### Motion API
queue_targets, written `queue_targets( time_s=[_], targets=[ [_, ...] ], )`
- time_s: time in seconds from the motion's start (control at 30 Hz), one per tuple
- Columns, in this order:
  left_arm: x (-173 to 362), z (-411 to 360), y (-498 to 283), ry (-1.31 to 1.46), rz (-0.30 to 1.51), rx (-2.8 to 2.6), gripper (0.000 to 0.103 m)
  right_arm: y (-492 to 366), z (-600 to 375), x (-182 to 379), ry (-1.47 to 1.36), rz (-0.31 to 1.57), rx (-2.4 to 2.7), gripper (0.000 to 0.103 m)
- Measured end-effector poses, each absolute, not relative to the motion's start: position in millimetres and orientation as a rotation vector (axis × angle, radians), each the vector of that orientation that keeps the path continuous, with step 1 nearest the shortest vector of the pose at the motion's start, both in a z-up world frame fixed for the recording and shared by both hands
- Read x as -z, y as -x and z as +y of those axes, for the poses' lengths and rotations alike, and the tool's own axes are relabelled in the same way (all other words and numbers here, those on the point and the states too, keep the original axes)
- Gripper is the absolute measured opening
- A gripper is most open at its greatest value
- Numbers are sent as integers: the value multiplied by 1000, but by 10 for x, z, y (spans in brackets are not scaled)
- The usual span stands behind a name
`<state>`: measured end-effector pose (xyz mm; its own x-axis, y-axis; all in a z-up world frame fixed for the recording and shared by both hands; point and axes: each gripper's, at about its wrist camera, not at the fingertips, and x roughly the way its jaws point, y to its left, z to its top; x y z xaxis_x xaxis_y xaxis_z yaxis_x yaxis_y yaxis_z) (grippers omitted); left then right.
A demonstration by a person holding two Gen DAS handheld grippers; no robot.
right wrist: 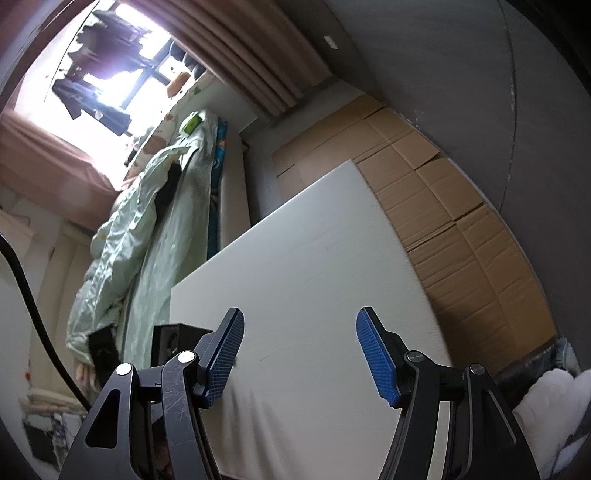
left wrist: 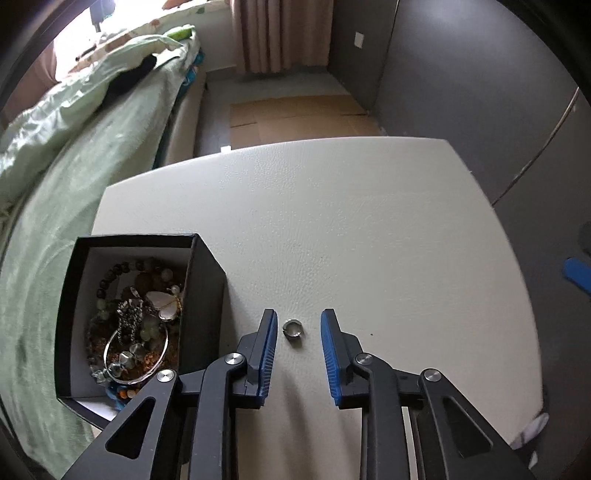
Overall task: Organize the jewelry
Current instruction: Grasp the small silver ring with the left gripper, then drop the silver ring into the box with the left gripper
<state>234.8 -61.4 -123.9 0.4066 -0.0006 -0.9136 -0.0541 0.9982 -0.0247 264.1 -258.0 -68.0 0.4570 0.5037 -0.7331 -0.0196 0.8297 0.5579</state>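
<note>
White and lightly textured, the table stands beside a bed with green bedding, in a room with grey walls, a pink curtain and flattened cardboard on the floor beyond.

At the left gripper, a small silver ring lies flat on the table, right between the two blue pads. The jaws are partly closed around it, with a clear gap on each side, so nothing is gripped yet. Just to that gripper's left stands a black box, open at the top and white inside. It already holds a heap of jewelry: bead strands, a silver bangle, a chain and a pale heart-shaped piece.

The right gripper hangs over a bare stretch of the table with its jaws moderately wide and nothing between them. From its view, a corner of the box shows just past its left finger.

Judging by this, the sorting looks nearly finished: most pieces sit in the box, and the ring is the only loose item visible on the table. What seems left is to pinch the ring, lift it and drop it in the box to the left. Small and flat, it could slip from the pads.
</note>
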Motion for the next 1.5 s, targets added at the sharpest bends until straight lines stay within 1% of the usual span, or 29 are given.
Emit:
queue_targets(
  time_s=[0.23, 0.6, 0.63, 0.7, 0.73, 0.77, 0.9, 1.1, 1.27, 1.5],
  targets=[
    [1369, -751, -2349, -7, 1182, -50, 25, -2647, -2649, 662, -533, 1047, -339, 64],
    [1418, -647, -2426, 45, 1166, -118, 25, -2666, -2632, 662, -545, 1048, -342, 64],
    [1422, -652, -2412, 66, 1166, -112, 22, -2669, -2624, 667, -544, 1049, -344, 64],
    [1419, -632, -2406, 89, 1167, -107, 20, -2667, -2611, 676, -540, 1053, -347, 64],
    [1415, -625, -2409, 94, 1170, -107, 14, -2664, -2599, 677, -537, 1055, -350, 64],
    [1412, -611, -2409, 102, 1172, -105, 12, -2656, -2591, 675, -534, 1055, -352, 64],
    [1387, -575, -2400, 127, 1172, -82, 12, -2646, -2586, 665, -527, 1054, -349, 64],
    [1085, -530, -2295, 160, 1104, -34, 12, -2664, -2522, 665, -513, 1061, -347, 64],
    [775, -316, -2156, 201, 1025, -32, 12, -2672, -2377, 678, -477, 1073, -361, 64],
    [607, 45, -2077, 238, 956, -64, 12, -2677, -2196, 704, -439, 1085, -372, 64]
  ],
)
